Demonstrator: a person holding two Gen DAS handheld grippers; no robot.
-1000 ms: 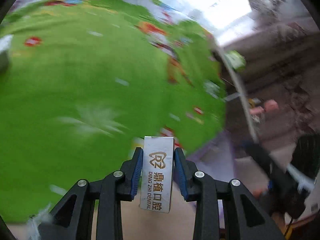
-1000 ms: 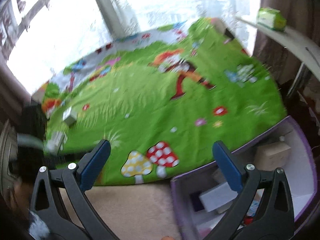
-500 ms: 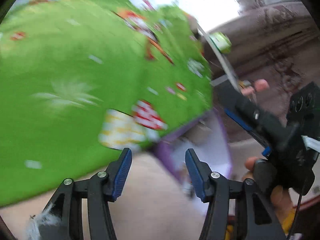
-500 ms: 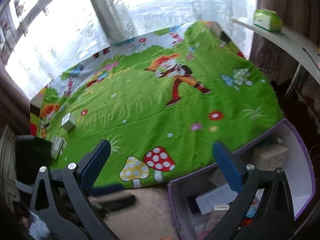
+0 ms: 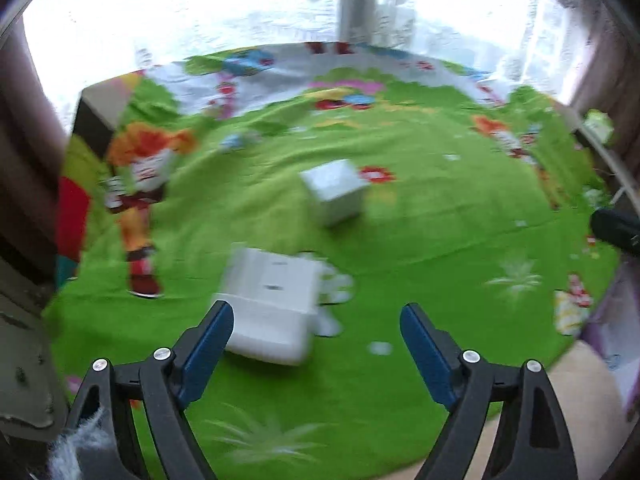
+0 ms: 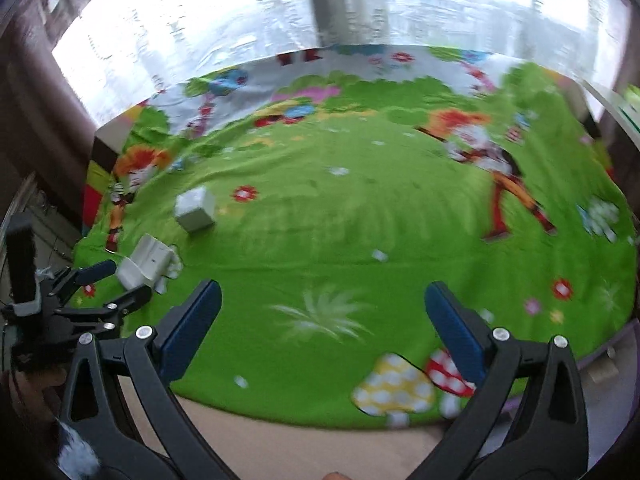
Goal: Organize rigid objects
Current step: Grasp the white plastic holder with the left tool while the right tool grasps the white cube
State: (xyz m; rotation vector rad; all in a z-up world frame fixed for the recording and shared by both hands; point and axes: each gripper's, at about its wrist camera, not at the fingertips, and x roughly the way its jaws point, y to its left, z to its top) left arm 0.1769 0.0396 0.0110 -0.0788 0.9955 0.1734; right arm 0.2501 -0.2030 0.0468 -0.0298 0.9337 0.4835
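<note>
My left gripper (image 5: pixel 316 312) hangs over the green play mat (image 5: pixel 420 240), its jaws opening and empty. A flat white box (image 5: pixel 272 304) lies just ahead of its tips, close to the left finger (image 5: pixel 208 340), and no pad presses on it. Farther back stands a small white cube box (image 5: pixel 334 192). In the right wrist view, my right gripper (image 6: pixel 323 289) is open and empty over the mat's near middle. Far to its left are the flat box (image 6: pixel 148 266), the cube box (image 6: pixel 195 209) and the left gripper (image 6: pixel 124 280).
A purple bin shows only as an edge at the mat's right (image 5: pixel 608 336) (image 6: pixel 600 360). Beige floor (image 6: pixel 300 448) runs along the near side. A window wall stands behind the mat, and brown curtains (image 5: pixel 24 140) hang at the sides. A hand (image 6: pixel 36 384) holds the left tool.
The left gripper let go of a narrow labelled white box near the purple bin, then swung left to the white boxes with wider jaws. The right gripper also swung left, away from the bin.
</note>
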